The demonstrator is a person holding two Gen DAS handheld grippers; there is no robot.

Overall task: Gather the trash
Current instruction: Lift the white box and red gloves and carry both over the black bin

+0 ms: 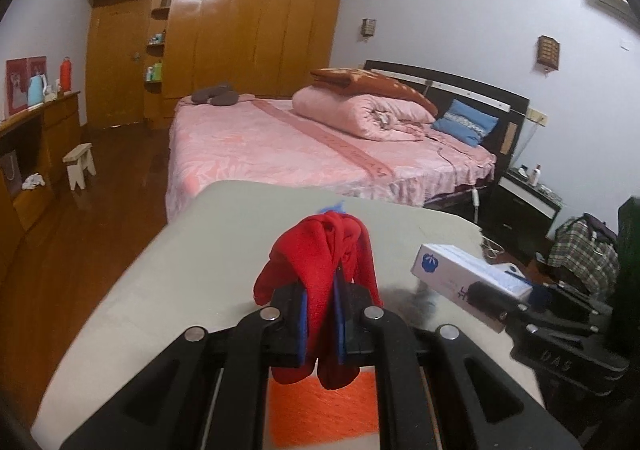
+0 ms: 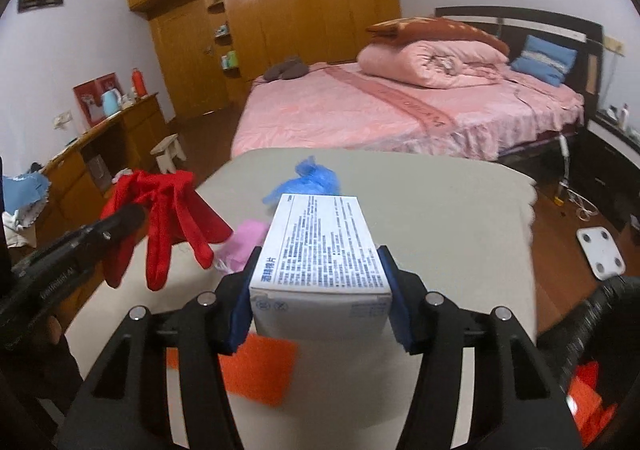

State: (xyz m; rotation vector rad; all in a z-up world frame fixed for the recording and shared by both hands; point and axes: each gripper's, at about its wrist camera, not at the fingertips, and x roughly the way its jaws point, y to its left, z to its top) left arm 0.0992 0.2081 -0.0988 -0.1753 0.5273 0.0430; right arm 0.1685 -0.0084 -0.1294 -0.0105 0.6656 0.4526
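Note:
My left gripper (image 1: 320,290) is shut on a red cloth (image 1: 320,246), whose loose ends hang down above the beige table (image 1: 180,270). From the right wrist view that red cloth (image 2: 168,210) dangles off the left gripper (image 2: 128,216) at the left. My right gripper (image 2: 320,286) is shut on a white printed box (image 2: 320,242), with both blue pads pressed on its sides and the box lifted off the table (image 2: 440,230). The same box (image 1: 460,270) and right gripper (image 1: 500,294) show at the right in the left wrist view. A crumpled blue bag (image 2: 316,178) and a pink wad (image 2: 244,238) lie on the table.
An orange mat (image 2: 256,370) lies on the near part of the table. A pink bed (image 1: 320,146) stands beyond it, a wooden wardrobe (image 1: 240,30) behind. There is a small stool (image 1: 80,166) on the floor at the left, a white scale (image 2: 600,250) and a nightstand (image 1: 524,206) at the right.

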